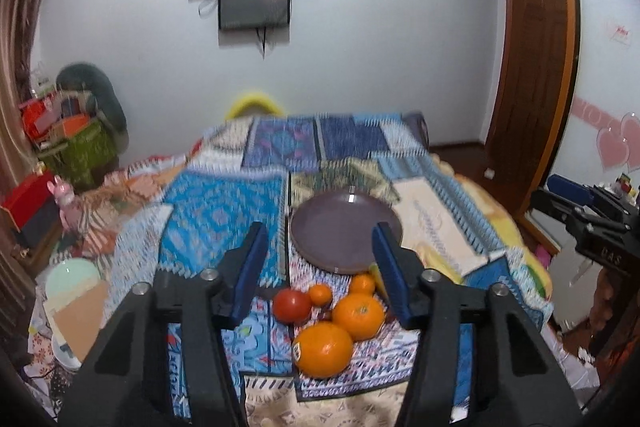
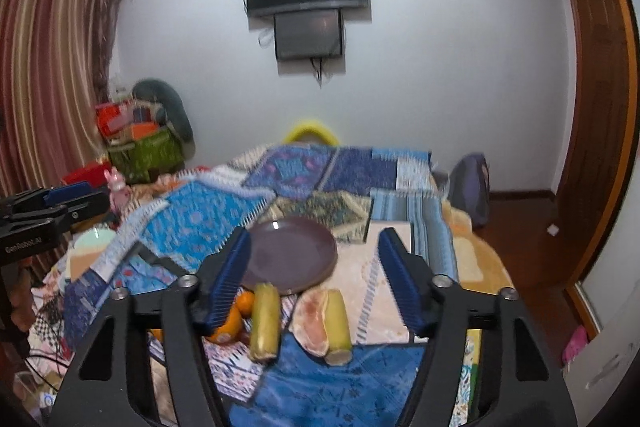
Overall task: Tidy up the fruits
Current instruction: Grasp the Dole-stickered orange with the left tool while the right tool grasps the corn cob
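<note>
- Two hand-held grippers hover above a patchwork quilt [image 1: 224, 211] spread on a bed, where scattered fruit lies in front of an empty brown plate [image 1: 344, 227].
- Left wrist view: the left gripper [image 1: 320, 259] has its jaws apart with nothing between the pads; its blue fingers [image 1: 252, 263] frame the plate's near rim.
- Below that gap lie the fruits: a large orange [image 1: 323, 349] with a sticker at 6 o'clock, a second orange [image 1: 359, 315] just beside it toward 1 o'clock, a tomato [image 1: 292, 305] at 10 o'clock of the pair, and two small mandarins, one [image 1: 320, 294] by the tomato and one [image 1: 362, 284] nearer the plate.
- Right wrist view: the right gripper [image 2: 314, 275] is likewise partly open and holds nothing.
- Between its fingers lie two yellowish-green cut lengths, possibly sugarcane or corn; I cannot tell which. One [image 2: 265, 321] lies at 7 o'clock of the plate [image 2: 292, 251]; the other [image 2: 338, 327] rests against a pale pink wedge of fruit [image 2: 310, 323].
- Judged stage: the approach to a first pick, since the plate is bare and every fruit is off it.
- The next move calls for each gripper to descend onto one piece, centre it between the pads and close gently; the round oranges could roll on the soft quilt.
</note>
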